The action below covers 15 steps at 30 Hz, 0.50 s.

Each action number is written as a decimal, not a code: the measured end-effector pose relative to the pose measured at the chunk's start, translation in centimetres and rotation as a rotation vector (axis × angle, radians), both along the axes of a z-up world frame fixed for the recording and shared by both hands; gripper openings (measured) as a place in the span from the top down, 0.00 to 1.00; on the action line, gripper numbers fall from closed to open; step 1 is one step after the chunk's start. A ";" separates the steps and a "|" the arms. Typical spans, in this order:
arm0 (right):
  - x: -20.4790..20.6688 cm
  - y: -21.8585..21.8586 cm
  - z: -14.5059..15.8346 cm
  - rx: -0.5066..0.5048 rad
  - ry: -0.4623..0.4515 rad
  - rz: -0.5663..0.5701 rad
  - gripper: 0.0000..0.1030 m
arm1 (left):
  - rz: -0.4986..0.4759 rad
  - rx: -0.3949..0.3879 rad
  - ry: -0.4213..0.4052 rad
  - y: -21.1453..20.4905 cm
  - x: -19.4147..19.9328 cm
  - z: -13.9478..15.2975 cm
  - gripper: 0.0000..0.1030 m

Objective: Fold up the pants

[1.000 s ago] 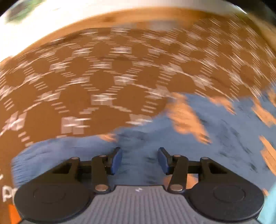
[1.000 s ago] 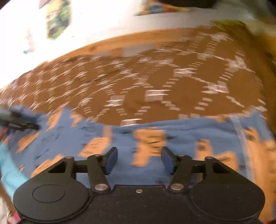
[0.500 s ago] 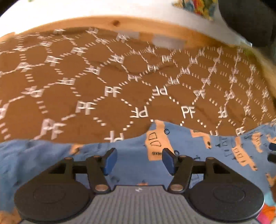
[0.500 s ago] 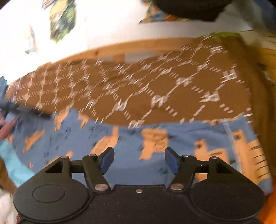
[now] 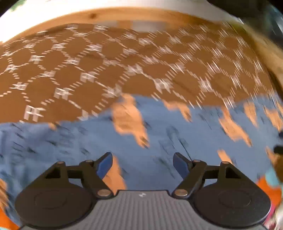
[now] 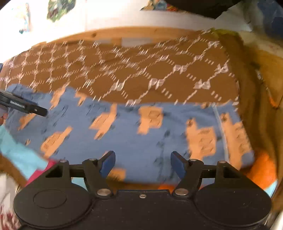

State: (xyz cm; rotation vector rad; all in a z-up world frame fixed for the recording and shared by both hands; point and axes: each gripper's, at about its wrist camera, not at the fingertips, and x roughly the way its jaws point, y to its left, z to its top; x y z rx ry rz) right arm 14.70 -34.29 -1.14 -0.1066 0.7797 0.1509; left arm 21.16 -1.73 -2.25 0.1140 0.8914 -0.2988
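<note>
The blue pants (image 5: pixel 159 134) with an orange vehicle print lie spread across the brown patterned cover (image 5: pixel 88 70). They also show in the right wrist view (image 6: pixel 134 131). My left gripper (image 5: pixel 143 163) is open and empty, just above the blue cloth. My right gripper (image 6: pixel 143 163) is open and empty above the near edge of the pants. The left gripper's finger (image 6: pixel 26 107) shows at the left of the right wrist view, over the pants. Both views are blurred by motion.
A wooden frame edge (image 6: pixel 123 33) and a white wall (image 6: pixel 106 16) lie beyond the cover. Orange cloth (image 6: pixel 263 169) and light blue cloth (image 6: pixel 19 155) lie beside the pants near me. The cover drops off at the right (image 6: pixel 247 74).
Both grippers stayed open and moved over the pants. More blue cloth now fills each view, and the jaws stand a little wider than a second ago.
</note>
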 end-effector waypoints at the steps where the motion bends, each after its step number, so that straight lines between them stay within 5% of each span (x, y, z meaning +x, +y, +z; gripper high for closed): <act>1: -0.4 0.2 -0.2 -0.038 0.011 -0.004 0.30 | -0.010 0.045 0.004 -0.6 -0.3 -0.7 0.21; 6: -1.5 -1.0 -0.6 -0.349 -0.038 -0.056 0.20 | 0.016 0.099 -0.001 0.3 -1.0 -0.9 0.13; 7: -1.8 -1.9 0.1 -0.340 -0.052 -0.080 0.29 | 0.025 0.121 0.002 0.3 -1.0 -0.6 0.11; 10: -2.5 -3.8 2.0 -0.224 -0.080 -0.169 0.31 | 0.031 0.145 -0.003 -0.7 -0.5 1.1 0.12; 15: -3.5 -6.3 3.3 -0.075 -0.073 -0.239 0.34 | -0.104 -0.052 -0.056 -5.4 1.3 5.3 0.08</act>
